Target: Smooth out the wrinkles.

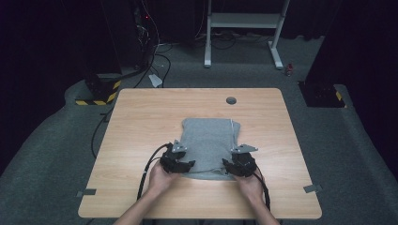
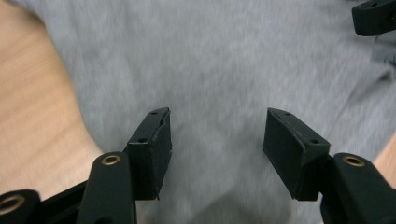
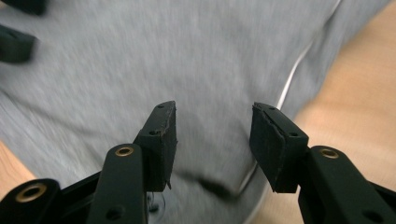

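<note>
Fold step: both claws sat over the grey cloth's (image 1: 209, 143) near edge on the desk (image 1: 141, 112). Left claw (image 2: 217, 135) and right claw (image 3: 212, 135) were open, empty. Next: lower, pinch near corners.

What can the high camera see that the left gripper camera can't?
High view alone: the whole light wooden table, the dark carpeted floor, a white metal stand behind it, and the person's two hands, left hand and right hand.

Left gripper view alone: a close look between the left gripper, its black jaws standing apart above the cloth with nothing between them.

Both: the folded grey cloth garment, the table's wood and the right gripper.
</note>
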Demonstrator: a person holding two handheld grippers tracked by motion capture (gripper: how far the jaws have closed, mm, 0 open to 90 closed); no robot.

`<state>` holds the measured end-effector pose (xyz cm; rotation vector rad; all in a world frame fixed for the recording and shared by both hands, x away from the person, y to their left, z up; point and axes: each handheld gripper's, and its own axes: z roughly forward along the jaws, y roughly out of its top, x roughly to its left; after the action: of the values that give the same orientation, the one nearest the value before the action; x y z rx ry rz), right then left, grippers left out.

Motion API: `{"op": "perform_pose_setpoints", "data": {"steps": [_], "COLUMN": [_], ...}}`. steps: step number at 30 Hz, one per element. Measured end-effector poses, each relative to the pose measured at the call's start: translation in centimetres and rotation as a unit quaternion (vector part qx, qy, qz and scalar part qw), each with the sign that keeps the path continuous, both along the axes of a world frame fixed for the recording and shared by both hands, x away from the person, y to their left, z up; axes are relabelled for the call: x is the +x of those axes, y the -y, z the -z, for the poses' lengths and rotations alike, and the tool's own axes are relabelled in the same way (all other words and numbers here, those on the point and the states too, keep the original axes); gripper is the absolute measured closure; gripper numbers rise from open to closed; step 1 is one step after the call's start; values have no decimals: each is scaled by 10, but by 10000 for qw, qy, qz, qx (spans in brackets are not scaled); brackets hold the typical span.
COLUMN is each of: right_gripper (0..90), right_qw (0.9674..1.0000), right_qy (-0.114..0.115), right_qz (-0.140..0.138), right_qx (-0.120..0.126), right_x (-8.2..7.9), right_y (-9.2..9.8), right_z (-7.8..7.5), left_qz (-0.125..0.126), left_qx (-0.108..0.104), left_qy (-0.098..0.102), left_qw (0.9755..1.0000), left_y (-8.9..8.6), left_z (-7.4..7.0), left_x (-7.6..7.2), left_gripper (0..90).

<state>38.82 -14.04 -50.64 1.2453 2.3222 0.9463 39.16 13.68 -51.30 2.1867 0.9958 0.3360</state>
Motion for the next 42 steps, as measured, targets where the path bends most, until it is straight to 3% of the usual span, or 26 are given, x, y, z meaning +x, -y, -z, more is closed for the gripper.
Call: {"op": "perform_pose_setpoints", "data": {"steps": [1,4,5,6,8,9,12,21,29,34,42], "right_gripper": [506,500,500,500,499,492,479,464,463,462,457], "right_qw": [9999,10000,10000,10000,9996,9988,9978,9948,9940,9927,9903], "right_qy": [-40,2,46,46,159,203,208,295,329,407,456], "right_qz": [11,50,55,55,86,130,173,406,539,625,806], "right_qx": [-92,38,57,57,198,435,599,885,889,947,1035], "right_x": [-1,-2,-3,-3,-5,-6,-6,-12,-21,-24,-27], "right_y": [1,5,6,6,9,15,21,45,60,69,84], "right_z": [5,4,1,1,-6,-13,-19,-28,-27,-29,-31], "left_qz": [7,-42,-139,-139,-233,-270,-366,-392,-561,-607,-730], "left_qx": [20,-23,-184,-184,-550,-650,-843,-859,-953,-1185,-1202], "left_qy": [14,86,118,118,62,74,114,233,324,291,342], "left_qw": [10000,10000,9997,9997,9982,9975,9957,9953,9933,9907,9895], "left_y": [-1,-8,-12,-12,-18,-20,-25,-43,-64,-75,-89], "left_z": [1,2,-1,-1,-6,-8,-14,-24,-30,-32,-31], "left_x": [-1,-5,-8,-8,-9,-9,-12,-21,-28,-32,-37], "left_gripper": [413,410,405,404,402,399,395,374,369,360,349]}}
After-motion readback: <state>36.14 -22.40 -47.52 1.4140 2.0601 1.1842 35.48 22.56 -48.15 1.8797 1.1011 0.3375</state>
